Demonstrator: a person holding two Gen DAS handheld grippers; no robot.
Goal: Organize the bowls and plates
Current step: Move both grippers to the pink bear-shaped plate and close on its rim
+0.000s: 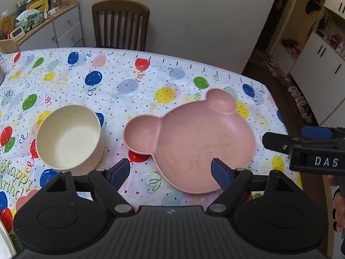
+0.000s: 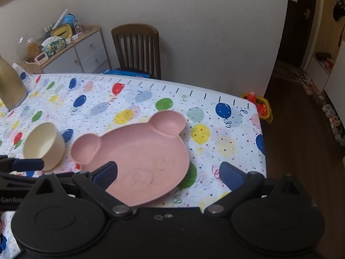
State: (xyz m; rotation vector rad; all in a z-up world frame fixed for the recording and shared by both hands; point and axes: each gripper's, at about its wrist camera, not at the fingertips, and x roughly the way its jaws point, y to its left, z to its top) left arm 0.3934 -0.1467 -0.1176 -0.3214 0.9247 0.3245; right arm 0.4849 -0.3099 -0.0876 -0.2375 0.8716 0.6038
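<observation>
I hover both grippers, fingers spread and empty: left gripper (image 1: 170, 173) between cream bowl (image 1: 69, 138) at ten o'clock and pink bear plate (image 1: 194, 142); right gripper (image 2: 170, 176) straddles the plate's near rim, likely for lifting.

The left tongs (image 1: 171, 171) and right tongs (image 2: 169, 173) are matte black plastic with blue rubber pads, silver pivot screws and round recessed discs. One body has white letters "DAS".

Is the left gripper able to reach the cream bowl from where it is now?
Probably yes. The left gripper is open, holds nothing, and the bowl stands just ahead to its left on the table, apart from the pink plate, with nothing between.
</observation>
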